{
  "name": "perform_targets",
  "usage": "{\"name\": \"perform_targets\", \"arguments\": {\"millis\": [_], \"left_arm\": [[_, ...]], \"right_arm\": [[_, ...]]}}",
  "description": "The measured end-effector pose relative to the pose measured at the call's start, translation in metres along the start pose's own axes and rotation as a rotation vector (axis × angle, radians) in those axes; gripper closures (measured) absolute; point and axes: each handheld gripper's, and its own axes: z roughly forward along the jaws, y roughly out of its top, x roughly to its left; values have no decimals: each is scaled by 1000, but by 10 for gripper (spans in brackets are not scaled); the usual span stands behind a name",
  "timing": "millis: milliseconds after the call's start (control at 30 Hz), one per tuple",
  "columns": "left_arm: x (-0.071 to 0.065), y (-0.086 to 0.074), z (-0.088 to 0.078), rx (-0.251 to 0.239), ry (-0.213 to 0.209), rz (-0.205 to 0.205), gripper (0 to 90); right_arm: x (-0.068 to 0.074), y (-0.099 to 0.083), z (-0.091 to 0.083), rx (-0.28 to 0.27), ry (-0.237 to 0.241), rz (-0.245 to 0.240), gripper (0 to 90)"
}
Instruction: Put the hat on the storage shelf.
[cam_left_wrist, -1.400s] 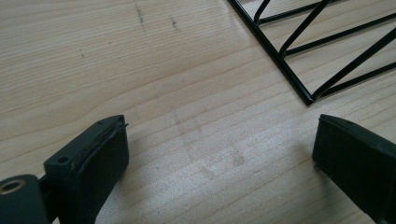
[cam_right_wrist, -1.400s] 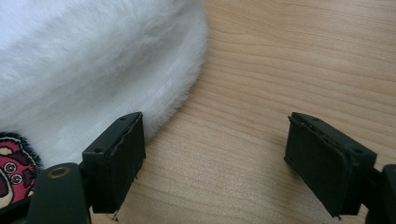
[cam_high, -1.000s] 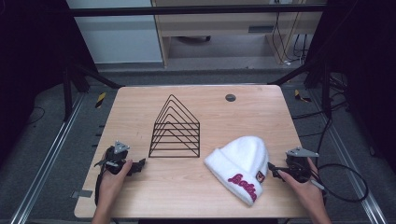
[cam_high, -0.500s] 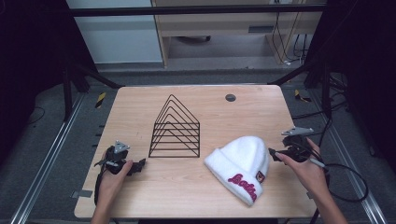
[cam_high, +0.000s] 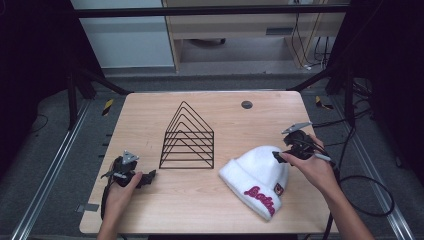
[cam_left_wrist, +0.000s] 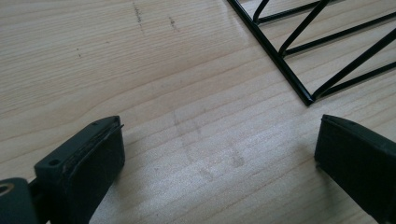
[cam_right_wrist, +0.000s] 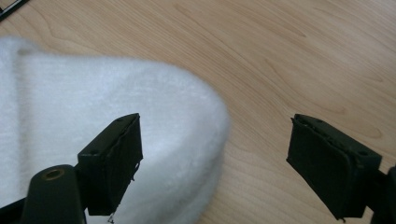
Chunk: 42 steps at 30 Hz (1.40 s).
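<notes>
One pale wooden table (cam_high: 150, 115) on grey floor (cam_high: 45, 150).

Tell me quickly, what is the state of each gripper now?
Left gripper: open, holding nothing, over the table.
Right gripper: open, above the white hat, not gripping it.

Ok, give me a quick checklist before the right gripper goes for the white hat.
1. Right gripper jaws open: ok, nothing between the pads.
2. Lined up on white hat: ok, hovering at its rounded top edge.
3. Hat lying free on the table: ok, apart from the wire rack.
4. Left gripper out of the way: ok, open, beside the rack's near corner.
5. Cable slack on the right: cannot tell.
</notes>
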Motion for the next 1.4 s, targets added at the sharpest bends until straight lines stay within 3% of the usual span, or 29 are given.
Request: {"name": "perform_targets", "arguments": {"millis": [167, 367, 633, 667, 867, 900, 1400], "left_arm": [[0, 0, 0, 0, 0, 0, 7], [0, 0, 0, 0, 0, 0, 7], [0, 0, 0, 0, 0, 0, 8], [0, 0, 0, 0, 0, 0, 7], [0, 0, 0, 0, 0, 0, 7], [0, 0, 0, 0, 0, 0, 7], [0, 0, 0, 0, 0, 0, 7]], "right_arm": [[-2, 12, 11, 23, 39, 11, 208], [-5, 15, 30, 80, 102, 36, 360], [-12, 8, 46, 119, 98, 63, 427], [-12, 6, 50, 144, 95, 62, 427], [-13, 3, 56, 158, 108, 78, 400], [-12, -1, 60, 182, 125, 92, 401], [-9, -5, 66, 191, 137, 91, 540]]}}
